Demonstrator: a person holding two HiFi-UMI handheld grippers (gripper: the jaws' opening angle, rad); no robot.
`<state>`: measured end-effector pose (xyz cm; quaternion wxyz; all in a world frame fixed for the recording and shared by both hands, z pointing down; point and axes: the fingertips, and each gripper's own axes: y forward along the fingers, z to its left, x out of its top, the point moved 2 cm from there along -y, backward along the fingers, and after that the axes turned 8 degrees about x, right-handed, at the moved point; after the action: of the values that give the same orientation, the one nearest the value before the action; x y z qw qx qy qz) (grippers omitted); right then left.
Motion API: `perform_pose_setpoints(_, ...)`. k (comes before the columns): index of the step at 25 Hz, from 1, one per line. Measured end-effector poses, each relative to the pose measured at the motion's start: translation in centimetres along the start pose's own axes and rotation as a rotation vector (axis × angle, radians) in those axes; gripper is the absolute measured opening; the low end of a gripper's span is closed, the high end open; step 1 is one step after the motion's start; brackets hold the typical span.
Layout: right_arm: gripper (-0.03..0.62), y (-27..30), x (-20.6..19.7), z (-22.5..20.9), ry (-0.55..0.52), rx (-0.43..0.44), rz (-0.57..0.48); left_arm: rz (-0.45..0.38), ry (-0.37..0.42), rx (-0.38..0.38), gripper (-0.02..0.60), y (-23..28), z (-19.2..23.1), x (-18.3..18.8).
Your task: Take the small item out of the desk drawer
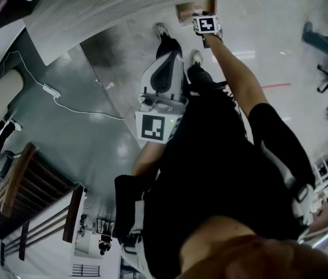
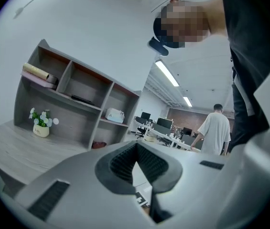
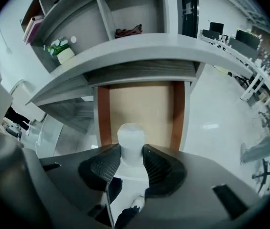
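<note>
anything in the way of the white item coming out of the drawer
Nothing visible does. The right gripper has its jaws shut on the small white item, held over the open drawer; nothing else shows inside it.

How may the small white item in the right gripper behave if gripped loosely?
The small white item looks smooth and rounded, so it may slip from the right gripper and roll in the open drawer. It seems rigid: the pads leave no visible dent.
</note>
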<state>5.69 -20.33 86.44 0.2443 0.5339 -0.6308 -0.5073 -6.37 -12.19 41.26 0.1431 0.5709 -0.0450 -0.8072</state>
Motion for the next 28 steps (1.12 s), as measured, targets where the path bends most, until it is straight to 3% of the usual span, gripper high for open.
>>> perform_pose_setpoints(12,0.146,-9.0,-1.5,2.7,-0.071,0.038,-0.110,-0.094,0.046,0.009,-0.003,-6.3,-6.6,1.5)
perform_pose_setpoints(17,0.146,-13.4,-2.0,4.0,-0.132,0.056,-0.193,-0.121,0.123,-0.004,-0.003,-9.2,-9.3,0.9)
perform_pose_setpoints(21,0.146,-17.1,-3.1,4.1,-0.164,0.047,-0.223,-0.142,0.134,0.007,-0.003,-11.2,-11.5,0.8)
perform_pose_setpoints(26,0.146,-21.7,-3.7,5.3,-0.216,0.079,-0.304,-0.146,0.135,0.035,-0.003,-12.7,-12.4,0.7)
perform_pose_setpoints(28,0.146,-23.3,-3.6,4.9,-0.244,0.049,-0.330,-0.147,0.140,0.045,-0.003,-13.0,-12.3,0.9)
